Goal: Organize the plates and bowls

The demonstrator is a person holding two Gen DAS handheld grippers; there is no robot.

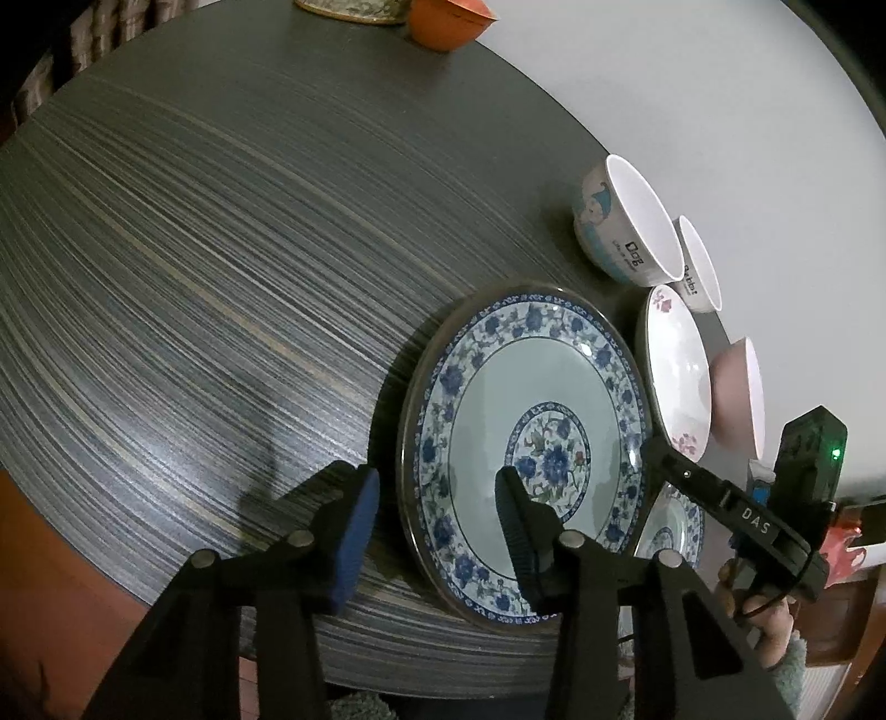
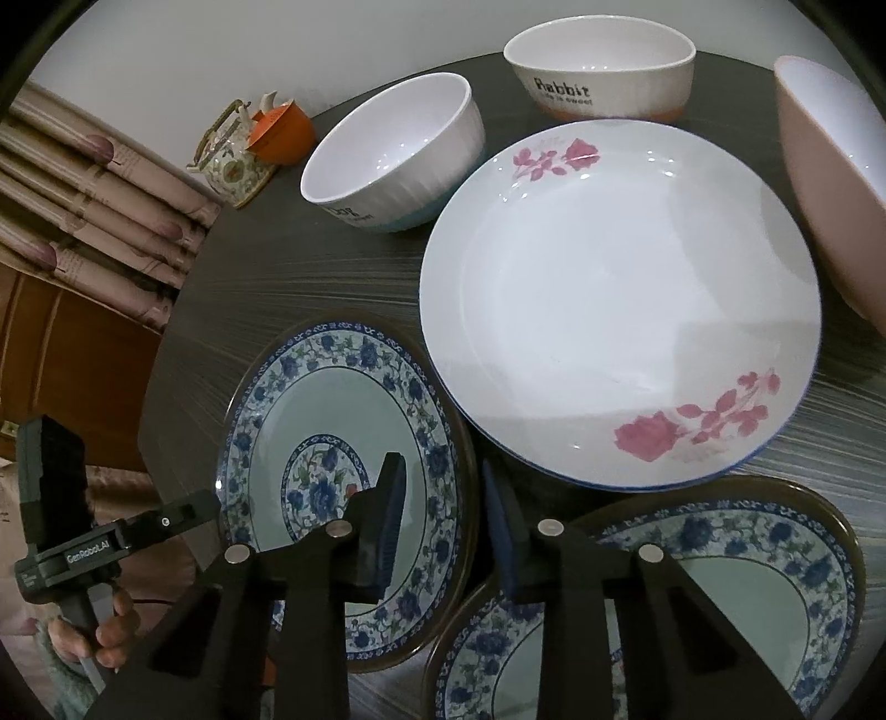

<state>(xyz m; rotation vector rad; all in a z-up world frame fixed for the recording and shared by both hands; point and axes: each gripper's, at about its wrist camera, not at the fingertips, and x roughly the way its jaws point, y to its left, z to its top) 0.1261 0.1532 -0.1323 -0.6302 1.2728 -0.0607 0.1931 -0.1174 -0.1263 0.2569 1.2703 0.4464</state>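
A blue floral plate (image 1: pixel 526 443) (image 2: pixel 343 443) lies near the table's front edge. My left gripper (image 1: pixel 437 526) is open, one finger on each side of that plate's left rim. My right gripper (image 2: pixel 443 526) is open too, its jaws over the same plate's right rim, beside a second blue floral plate (image 2: pixel 692 598) (image 1: pixel 670 526). Behind them rests a white plate with pink flowers (image 2: pixel 609 299) (image 1: pixel 675 371). Further back stand a "Dog" bowl (image 2: pixel 393 155) (image 1: pixel 631 221), a "Rabbit" bowl (image 2: pixel 598 72) (image 1: pixel 700 266) and a pink bowl (image 2: pixel 830 183) (image 1: pixel 742 387).
The dark striped round table (image 1: pixel 221 277) stretches wide to the left of the dishes. A teapot (image 2: pixel 232 155) and an orange cup (image 2: pixel 282 133) (image 1: pixel 443 22) stand at its far edge. A hand (image 2: pixel 111 626) holds the left gripper's handle. Curtains (image 2: pixel 83 210) hang beyond the table.
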